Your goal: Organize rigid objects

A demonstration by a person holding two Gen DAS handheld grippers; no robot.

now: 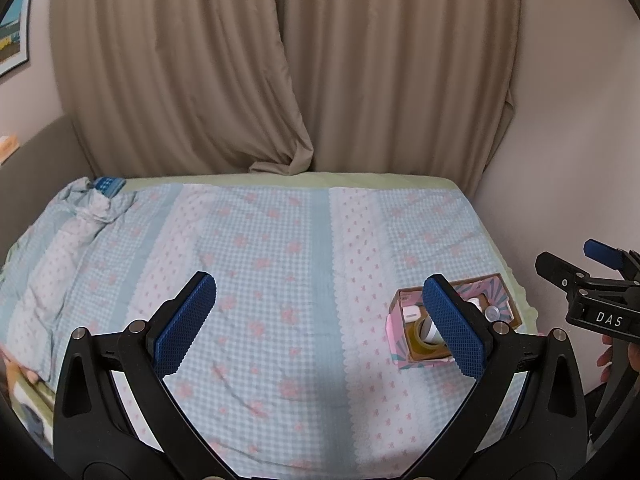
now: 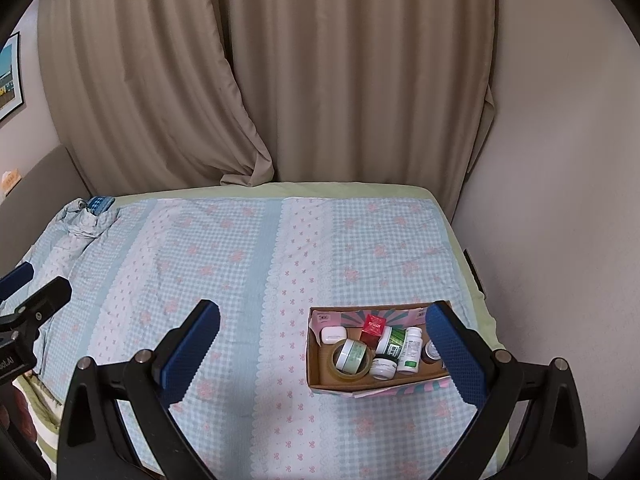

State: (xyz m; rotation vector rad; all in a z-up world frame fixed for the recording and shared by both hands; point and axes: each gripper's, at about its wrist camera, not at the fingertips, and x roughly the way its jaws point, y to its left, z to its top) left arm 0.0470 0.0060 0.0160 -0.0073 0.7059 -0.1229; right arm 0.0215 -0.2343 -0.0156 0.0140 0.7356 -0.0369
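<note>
A pink cardboard box [image 2: 320, 380] sits on the bed near its right edge; it also shows in the left wrist view [image 1: 394, 340]. Inside lie a tape roll [image 2: 350, 374], a white case [image 2: 334, 334], a red box [image 2: 374, 326], white pill bottles [image 2: 410, 350] and small jars [image 2: 383, 366]. My right gripper [image 2: 322, 344] is open and empty, held above the bed just left of the box. My left gripper [image 1: 320, 320] is open and empty over the middle of the bed.
The bed has a blue checked quilt [image 2: 240, 260], bunched at the far left corner beside a blue item [image 2: 100, 203]. Beige curtains [image 2: 340, 80] hang behind. A wall [image 2: 560, 200] runs close along the right side.
</note>
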